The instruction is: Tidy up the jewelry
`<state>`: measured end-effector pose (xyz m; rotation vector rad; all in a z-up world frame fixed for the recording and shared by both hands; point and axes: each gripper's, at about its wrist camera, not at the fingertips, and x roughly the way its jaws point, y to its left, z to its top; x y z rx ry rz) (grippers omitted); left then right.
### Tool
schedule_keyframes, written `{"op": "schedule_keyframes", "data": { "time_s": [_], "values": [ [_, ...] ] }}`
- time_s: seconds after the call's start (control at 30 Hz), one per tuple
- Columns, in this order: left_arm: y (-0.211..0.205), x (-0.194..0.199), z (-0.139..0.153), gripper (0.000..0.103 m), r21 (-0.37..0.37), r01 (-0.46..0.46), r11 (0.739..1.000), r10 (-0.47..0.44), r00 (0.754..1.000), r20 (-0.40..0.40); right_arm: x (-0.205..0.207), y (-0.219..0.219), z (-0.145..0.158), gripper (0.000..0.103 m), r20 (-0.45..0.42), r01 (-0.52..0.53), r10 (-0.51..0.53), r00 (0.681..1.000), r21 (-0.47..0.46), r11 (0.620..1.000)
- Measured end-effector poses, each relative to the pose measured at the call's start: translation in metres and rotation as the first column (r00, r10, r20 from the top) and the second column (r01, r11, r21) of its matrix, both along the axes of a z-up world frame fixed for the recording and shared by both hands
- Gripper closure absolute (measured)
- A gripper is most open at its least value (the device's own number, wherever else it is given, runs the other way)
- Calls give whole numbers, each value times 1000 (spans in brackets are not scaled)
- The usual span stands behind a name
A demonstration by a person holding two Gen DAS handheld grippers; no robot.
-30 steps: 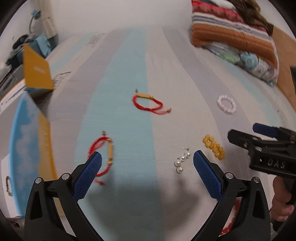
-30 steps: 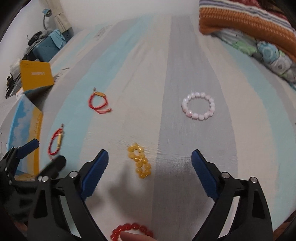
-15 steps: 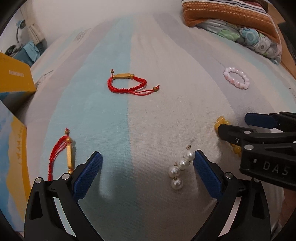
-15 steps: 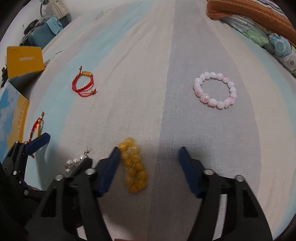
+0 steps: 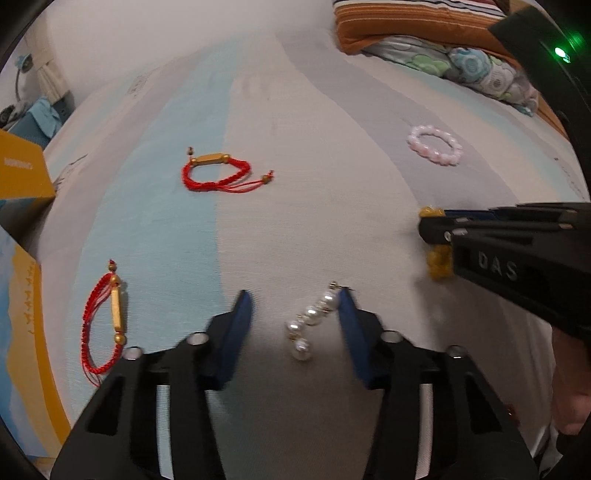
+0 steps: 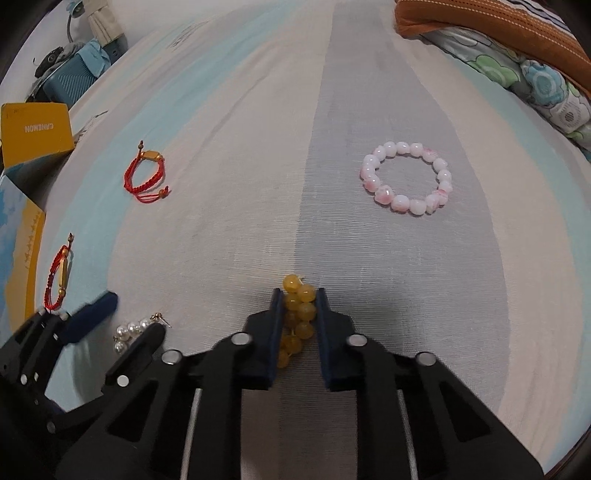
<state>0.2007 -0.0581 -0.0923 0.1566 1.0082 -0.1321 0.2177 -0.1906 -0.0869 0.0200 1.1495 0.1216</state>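
Observation:
Several pieces of jewelry lie on a striped bed sheet. My right gripper [image 6: 298,293] is shut on the yellow bead bracelet [image 6: 299,310], bunched between its blue pads; in the left wrist view it shows side-on at the right [image 5: 428,225]. My left gripper [image 5: 293,297] is closing around the pearl earrings [image 5: 310,317]. Its right pad touches the top pearl, and its left pad stands apart from them. A red cord bracelet [image 5: 218,175] lies farther off. A second red one [image 5: 105,321] lies at the left. A pink bead bracelet [image 6: 406,177] lies far right.
A yellow box [image 6: 35,129] and a blue-and-yellow box [image 5: 22,332] stand at the left edge. Folded striped and flowered bedding [image 5: 424,29] is piled at the far right. A hand [image 5: 569,398] holds the right gripper's handle.
Both grippers came down to the sheet. The right jaws closed on the yellow bracelet. The left jaws narrowed from wide open around the pearl earrings.

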Motion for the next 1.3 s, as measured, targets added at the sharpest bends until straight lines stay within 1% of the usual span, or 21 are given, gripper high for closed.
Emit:
{"op": "schedule_keyframes", "data": {
  "time_s": [0.03,0.07,0.1,0.13,0.33,0.7,0.77,0.83,0.97,1.03,1.2,1.3],
  "values": [
    [-1,-1,0,76,-8,8,1000,-8,1000,-5,0,-1,0,93,0,2,-2,1000,6,1000],
    [-1,-1,1,79,-12,11,1000,-11,1000,-9,1,-1,0,94,-1,3,-3,1000,10,1000],
    [-1,-1,1,88,-16,13,1000,-13,1000,-12,0,-1,1,94,0,5,-5,1000,13,1000],
    [0,-2,2,92,-21,10,1000,-10,1000,-12,0,-2,1,94,0,8,-8,1000,17,1000],
    [5,-5,9,92,-64,9,998,-10,1000,-20,-4,-3,6,94,14,9,-10,1000,23,1000],
    [10,-4,24,92,-81,-13,997,12,1000,-17,-12,-5,26,94,62,-9,6,998,53,999],
    [10,-3,29,92,-76,-17,997,15,1000,-22,-14,-7,30,94,64,-5,0,998,64,998],
    [14,-1,34,92,-89,-19,996,16,999,-33,-17,-5,36,94,77,-6,2,997,55,998],
    [23,-1,42,92,-86,-61,994,59,998,-32,-22,-5,48,94,90,-6,0,996,67,998],
    [26,-2,48,92,-70,-89,994,88,996,-23,-22,-6,54,94,91,-2,-4,996,72,997],
    [33,-5,66,92,-54,-128,990,127,992,-14,-26,-6,70,94,109,7,-15,994,73,997],
    [41,-6,77,92,-64,-150,987,149,989,-17,-28,-4,78,94,114,6,-14,993,70,998]
  ]
}}
